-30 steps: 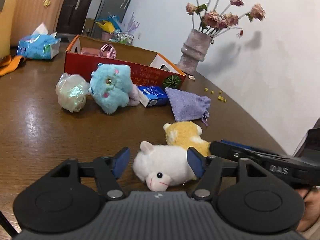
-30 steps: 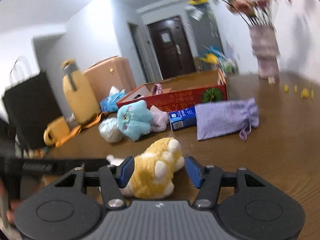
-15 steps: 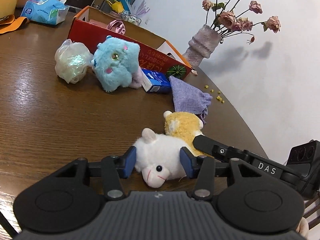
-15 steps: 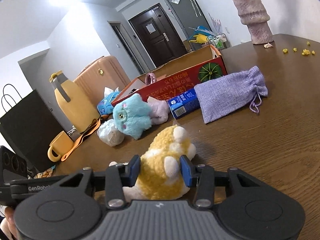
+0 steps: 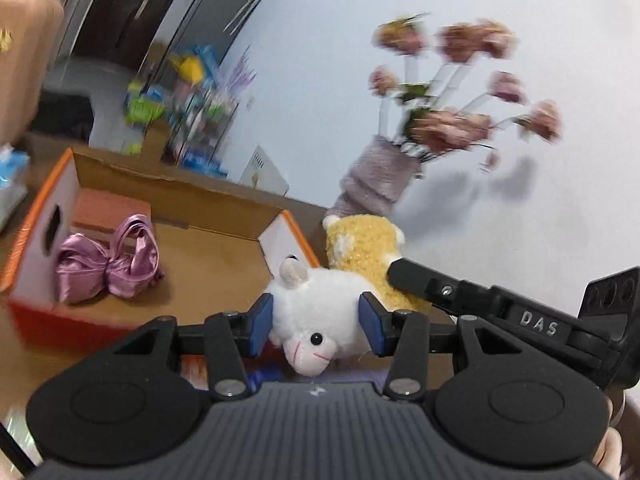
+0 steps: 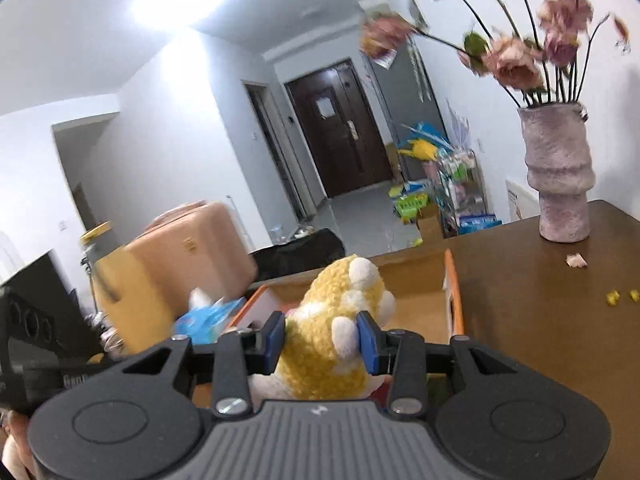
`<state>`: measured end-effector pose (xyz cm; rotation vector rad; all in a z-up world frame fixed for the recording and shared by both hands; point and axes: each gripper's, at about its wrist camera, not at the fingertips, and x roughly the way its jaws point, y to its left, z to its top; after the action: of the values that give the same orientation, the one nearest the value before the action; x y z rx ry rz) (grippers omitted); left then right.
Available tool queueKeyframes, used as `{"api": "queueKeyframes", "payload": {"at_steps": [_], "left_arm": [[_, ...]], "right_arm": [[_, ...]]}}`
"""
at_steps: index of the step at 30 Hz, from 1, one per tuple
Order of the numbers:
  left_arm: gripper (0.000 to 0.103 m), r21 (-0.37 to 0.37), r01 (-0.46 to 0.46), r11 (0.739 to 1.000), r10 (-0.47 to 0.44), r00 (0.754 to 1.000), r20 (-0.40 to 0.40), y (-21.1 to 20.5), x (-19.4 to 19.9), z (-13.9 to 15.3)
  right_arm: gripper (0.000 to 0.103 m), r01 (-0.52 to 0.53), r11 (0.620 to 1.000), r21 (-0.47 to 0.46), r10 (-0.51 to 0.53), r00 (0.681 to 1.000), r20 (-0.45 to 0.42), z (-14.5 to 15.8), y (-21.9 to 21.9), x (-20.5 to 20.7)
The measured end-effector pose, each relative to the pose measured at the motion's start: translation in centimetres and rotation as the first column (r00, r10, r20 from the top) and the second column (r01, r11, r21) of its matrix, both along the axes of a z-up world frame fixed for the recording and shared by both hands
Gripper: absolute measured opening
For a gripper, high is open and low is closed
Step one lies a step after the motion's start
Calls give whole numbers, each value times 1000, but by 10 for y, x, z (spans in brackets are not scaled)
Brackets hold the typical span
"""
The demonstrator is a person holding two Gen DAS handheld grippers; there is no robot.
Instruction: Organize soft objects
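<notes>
Carry step: the left hand-held gripper is clamped on the white plush, the right hand-held gripper on the yellow plush, both held in the air at the open box. Its jaws have just closed tighter on the yellow plush. Next, I judge, both move over the box floor near the pink bow, lower and let go.

White plush and yellow plush, both clamped and airborne, by the open box

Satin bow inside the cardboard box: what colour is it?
The satin bow is shiny pinkish purple, clearest in the left wrist view, lying in the cardboard box.
</notes>
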<state>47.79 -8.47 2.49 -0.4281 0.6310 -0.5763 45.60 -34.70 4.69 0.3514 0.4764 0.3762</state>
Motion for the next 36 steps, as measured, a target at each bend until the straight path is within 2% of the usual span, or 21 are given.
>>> {"api": "queueKeyframes", "payload": {"at_steps": [2, 4, 6, 8, 10, 11, 14, 17, 21, 24, 26, 27, 28, 29, 30, 31, 33, 36], "left_arm": [[46, -7, -16, 1000, 16, 998, -68, -6, 38, -15], [47, 34, -38, 999, 41, 993, -113, -14, 64, -33], [46, 65, -44, 997, 53, 989, -139, -22, 79, -50], [46, 83, -52, 995, 65, 984, -167, -25, 86, -62], [43, 127, -27, 992, 51, 981, -188, -31, 88, -70], [41, 142, -13, 990, 38, 984, -177, -34, 87, -69], [41, 189, 5, 982, 26, 986, -164, -42, 85, -65], [41, 229, -9, 973, 43, 989, -140, -40, 81, -54], [41, 275, -47, 960, 61, 997, -43, -24, 53, -15], [43, 345, -110, 932, 100, 994, 48, -7, 23, 23], [47, 403, -185, 896, 140, 980, 139, 6, -3, 46], [55, 428, -228, 875, 158, 968, 193, 10, -15, 56], [63, 453, -275, 848, 166, 950, 266, 16, -32, 66], [79, 449, -330, 830, 182, 922, 341, 23, -49, 74], [86, 427, -378, 822, 196, 890, 411, 30, -66, 81], [87, 403, -408, 819, 204, 864, 460, 36, -79, 85], [91, 377, -448, 811, 221, 830, 512, 43, -102, 93], [93, 368, -467, 804, 225, 812, 539, 47, -125, 100]], "right_arm": [[35, 2, 1000, 4, -2, 998, -66, -13, -6, 40], [35, -3, 1000, -9, 1, 990, -138, -34, -7, 74], [35, 17, 1000, -9, -18, 982, -188, -51, -8, 90], [35, 15, 998, -56, -26, 979, -203, -65, -3, 97], [36, 6, 989, -147, -38, 976, -214, -72, 7, 97], [36, 2, 980, -197, -46, 975, -219, -72, 13, 96], [35, 26, 939, -342, -93, 979, -183, -70, 27, 89], [35, 48, 923, -382, -119, 979, -163, -58, 31, 80], [35, 59, 926, -372, -107, 988, -109, -19, 28, 59], [37, 67, 908, -414, -97, 994, -52, 16, 32, 36], [51, 78, 896, -437, -89, 996, -6, 39, 36, 14], [56, 90, 892, -443, -88, 996, 25, 49, 35, 2], [65, 108, 889, -445, -84, 994, 73, 59, 37, -12], [77, 125, 888, -442, -79, 990, 120, 66, 38, -24], [82, 143, 890, -432, -71, 981, 179, 71, 39, -38], [89, 163, 893, -420, -65, 969, 237, 74, 41, -50], [91, 195, 894, -403, -68, 949, 309, 79, 46, -68], [92, 205, 897, -391, -77, 945, 318, 84, 53, -83]]}}
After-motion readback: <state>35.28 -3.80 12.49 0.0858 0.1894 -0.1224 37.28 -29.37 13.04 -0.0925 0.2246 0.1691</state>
